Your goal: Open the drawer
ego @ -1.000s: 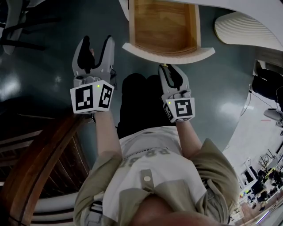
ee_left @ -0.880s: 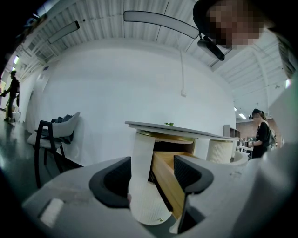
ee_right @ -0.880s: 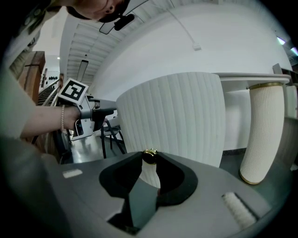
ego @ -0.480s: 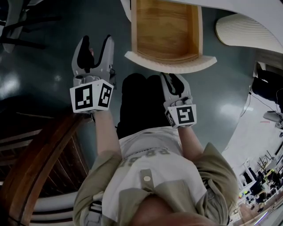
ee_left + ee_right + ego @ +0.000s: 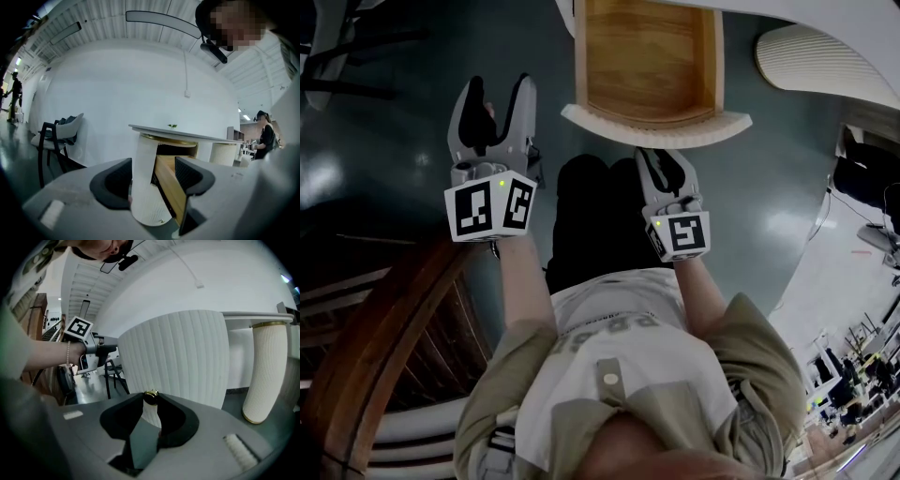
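Right tongs (image 5: 659, 157) pinch drawer knob (image 5: 151, 393) (left tongs (image 5: 500, 89) agape), forearm (image 5: 698, 286) outstretched.

Open floor (image 5: 403, 141) left of pulled-out drawer (image 5: 656, 122)

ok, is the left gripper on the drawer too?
No, in the head view the left gripper hangs off to the left of the drawer, jaws apart with nothing between them.

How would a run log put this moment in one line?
drawer: pulled out, wooden inside showing | right claw: shut on gold knob | left claw: open, nothing between
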Action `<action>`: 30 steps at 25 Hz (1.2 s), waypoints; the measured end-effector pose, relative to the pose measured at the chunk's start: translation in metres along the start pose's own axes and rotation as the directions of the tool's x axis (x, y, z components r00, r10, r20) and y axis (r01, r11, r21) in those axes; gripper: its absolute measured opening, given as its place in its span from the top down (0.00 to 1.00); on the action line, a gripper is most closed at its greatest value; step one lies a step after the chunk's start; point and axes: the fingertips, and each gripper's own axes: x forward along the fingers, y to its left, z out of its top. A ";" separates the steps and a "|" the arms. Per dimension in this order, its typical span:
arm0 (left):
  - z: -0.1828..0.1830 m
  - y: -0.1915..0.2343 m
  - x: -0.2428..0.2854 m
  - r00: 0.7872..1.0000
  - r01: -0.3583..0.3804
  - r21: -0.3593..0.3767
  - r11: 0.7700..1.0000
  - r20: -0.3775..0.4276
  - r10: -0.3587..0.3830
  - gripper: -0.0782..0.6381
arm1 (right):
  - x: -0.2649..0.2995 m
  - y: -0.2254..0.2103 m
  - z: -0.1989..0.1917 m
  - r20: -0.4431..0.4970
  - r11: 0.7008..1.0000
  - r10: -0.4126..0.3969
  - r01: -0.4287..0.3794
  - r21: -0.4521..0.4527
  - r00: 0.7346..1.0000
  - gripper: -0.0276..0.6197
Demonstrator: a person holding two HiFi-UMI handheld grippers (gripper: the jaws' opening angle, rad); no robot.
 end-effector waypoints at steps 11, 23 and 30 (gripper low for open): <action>0.058 -0.026 -0.041 0.999 -0.002 -0.020 1.000 -0.054 0.001 0.47 | 0.002 -0.004 -0.008 -0.025 0.998 -0.058 0.058 0.004 0.998 0.80; 0.125 -0.066 -0.086 0.995 0.028 -0.023 0.999 -0.091 -0.030 0.47 | 0.001 0.005 0.001 -0.123 0.999 -0.054 0.052 -0.016 0.991 0.61; 0.161 -0.079 -0.098 0.994 0.032 -0.024 0.999 -0.105 -0.035 0.47 | -0.029 0.025 0.046 -0.137 0.999 -0.045 0.043 -0.014 0.990 0.60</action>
